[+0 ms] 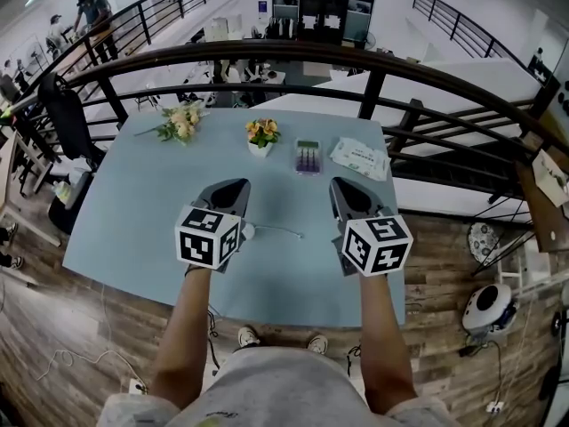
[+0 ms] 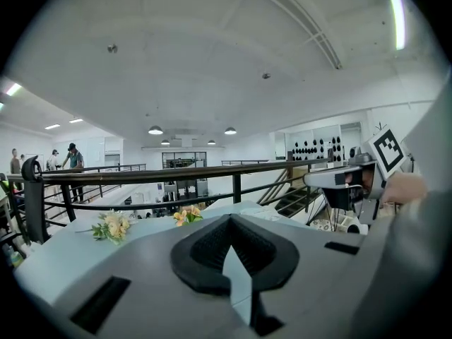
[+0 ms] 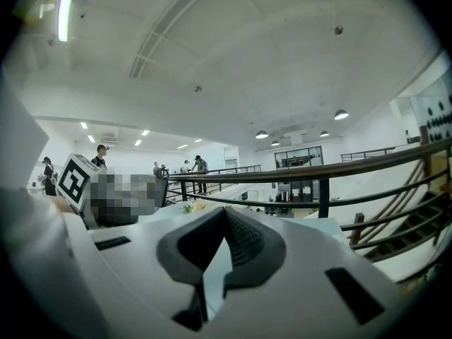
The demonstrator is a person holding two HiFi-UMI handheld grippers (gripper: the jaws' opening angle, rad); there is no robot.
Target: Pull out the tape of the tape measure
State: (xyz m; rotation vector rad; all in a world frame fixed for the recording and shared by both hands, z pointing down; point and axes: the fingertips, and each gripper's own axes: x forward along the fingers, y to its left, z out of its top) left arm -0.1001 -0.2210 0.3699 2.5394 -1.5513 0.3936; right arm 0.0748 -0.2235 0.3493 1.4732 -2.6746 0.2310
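As the head view shows it, the person holds both grippers above the near half of the pale blue desk [image 1: 133, 203], pointing away from the body. The left gripper [image 1: 229, 189] is closed: its own view shows the two dark pads [image 2: 205, 249] meeting at the tips with nothing caught between them. The right gripper [image 1: 348, 191] is likewise closed and empty, its jaws together in the right gripper view.

The tape measure [image 1: 248, 231], a small white case, lies on the desk just beside the left gripper's marker cube and is partly hidden by it. A thin strip [image 1: 280, 231] runs from the case toward the right and ends short of the right gripper. Neither gripper touches the case or the strip.

Along the far edge of the desk stand, from left to right, a loose bunch of flowers [image 1: 180, 121], a small white pot of orange flowers [image 1: 262, 135], a flat keypad device [image 1: 308, 157] and a white printed packet [image 1: 360, 157]. A black railing [image 1: 373, 83] runs behind the desk.
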